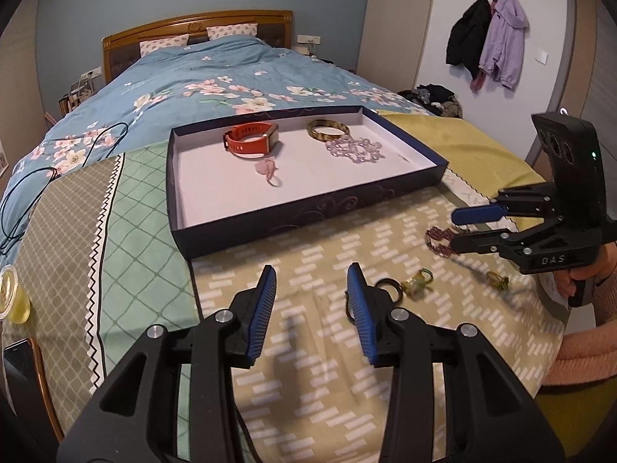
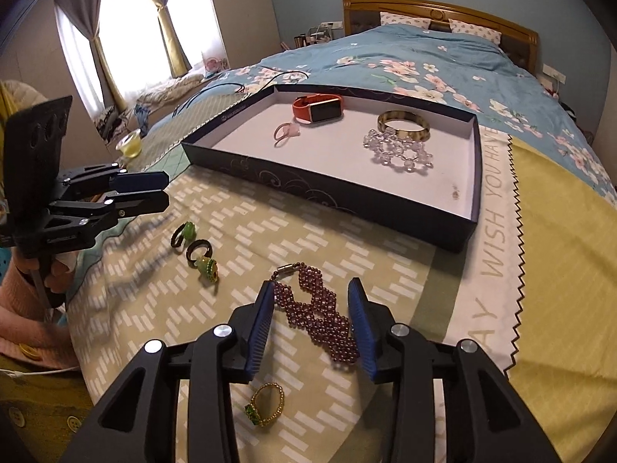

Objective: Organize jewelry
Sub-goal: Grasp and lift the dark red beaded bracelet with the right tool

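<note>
A dark blue tray (image 1: 308, 212) (image 2: 327, 189) with a white floor lies on the bed. In it are an orange watch (image 1: 250, 141) (image 2: 318, 110), a pink ring (image 1: 268, 168) (image 2: 285, 133), a tortoiseshell bangle (image 1: 327, 130) (image 2: 403, 123) and a clear bead bracelet (image 1: 354, 149) (image 2: 397, 152). A purple bead bracelet (image 2: 318, 314) (image 1: 437, 239) lies on the cloth between the fingers of my open right gripper (image 2: 312, 324) (image 1: 468, 227). My left gripper (image 1: 312, 305) (image 2: 154, 193) is open and empty above the cloth.
Two green-stone rings (image 2: 183, 233) (image 2: 202, 256) lie on the patterned cloth (image 2: 270, 223) left of the purple bracelet. A gold bead ring (image 2: 266, 405) lies under my right gripper. A phone (image 1: 23, 370) and a yellow cup (image 1: 13, 293) sit at the left.
</note>
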`<state>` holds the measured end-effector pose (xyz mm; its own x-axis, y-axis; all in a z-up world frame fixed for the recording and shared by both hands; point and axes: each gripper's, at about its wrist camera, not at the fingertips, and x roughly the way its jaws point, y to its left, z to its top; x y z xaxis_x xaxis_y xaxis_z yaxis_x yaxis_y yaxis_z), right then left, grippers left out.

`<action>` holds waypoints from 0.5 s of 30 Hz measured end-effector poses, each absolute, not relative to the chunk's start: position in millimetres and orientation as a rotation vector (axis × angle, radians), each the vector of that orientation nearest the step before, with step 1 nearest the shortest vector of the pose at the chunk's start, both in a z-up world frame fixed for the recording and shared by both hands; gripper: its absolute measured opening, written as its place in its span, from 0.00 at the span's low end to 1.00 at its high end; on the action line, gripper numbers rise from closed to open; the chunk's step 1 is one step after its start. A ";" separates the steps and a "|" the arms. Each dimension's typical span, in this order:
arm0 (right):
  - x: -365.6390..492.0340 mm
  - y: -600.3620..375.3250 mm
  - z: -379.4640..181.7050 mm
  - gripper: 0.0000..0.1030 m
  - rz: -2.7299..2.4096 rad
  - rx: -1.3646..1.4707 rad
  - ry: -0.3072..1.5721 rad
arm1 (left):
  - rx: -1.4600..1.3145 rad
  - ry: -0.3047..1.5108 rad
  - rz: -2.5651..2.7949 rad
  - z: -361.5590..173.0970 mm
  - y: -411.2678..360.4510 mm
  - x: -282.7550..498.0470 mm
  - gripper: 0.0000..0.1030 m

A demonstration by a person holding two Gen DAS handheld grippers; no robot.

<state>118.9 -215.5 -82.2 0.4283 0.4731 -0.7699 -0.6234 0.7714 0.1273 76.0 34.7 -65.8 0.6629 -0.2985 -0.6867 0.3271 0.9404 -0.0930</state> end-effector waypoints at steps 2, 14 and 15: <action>117.6 -211.7 -82.7 0.37 0.692 -0.213 0.894 | 0.046 0.776 -0.359 -66.7 31.5 75.4 0.37; 110.6 -204.6 -86.9 0.19 0.693 -0.286 0.886 | 0.055 0.793 -0.405 -71.1 20.5 70.3 0.37; 110.2 -204.8 -86.7 0.13 0.699 -0.282 0.888 | 0.057 0.793 -0.416 -71.1 18.3 69.7 0.37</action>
